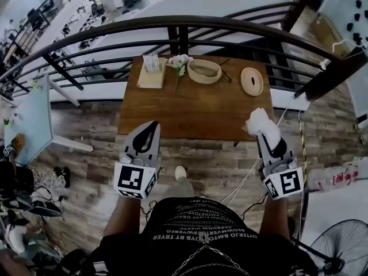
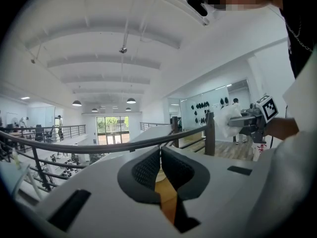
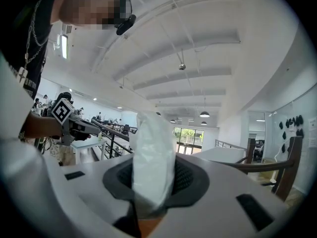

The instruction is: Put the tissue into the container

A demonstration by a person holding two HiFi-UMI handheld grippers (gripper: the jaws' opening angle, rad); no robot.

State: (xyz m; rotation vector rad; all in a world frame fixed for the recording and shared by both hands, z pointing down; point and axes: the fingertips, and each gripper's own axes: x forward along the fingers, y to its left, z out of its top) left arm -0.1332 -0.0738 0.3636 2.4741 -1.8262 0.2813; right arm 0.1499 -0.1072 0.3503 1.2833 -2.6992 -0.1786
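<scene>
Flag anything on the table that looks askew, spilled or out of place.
Nothing stands out. The container sits open and upright on the table, its lid lying flat beside it, nothing spilled. The crumpled tissue is clamped in the right gripper.

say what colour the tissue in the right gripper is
White crumpled tissue; clearest in right gripper view.

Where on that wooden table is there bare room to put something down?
The whole near half of the table is bare, from the front edge up to the row of things. That row along the railing side is crowded: wooden tray, white flowers, round container, lid. The right tool with its tissue hangs by the near right corner.
</scene>
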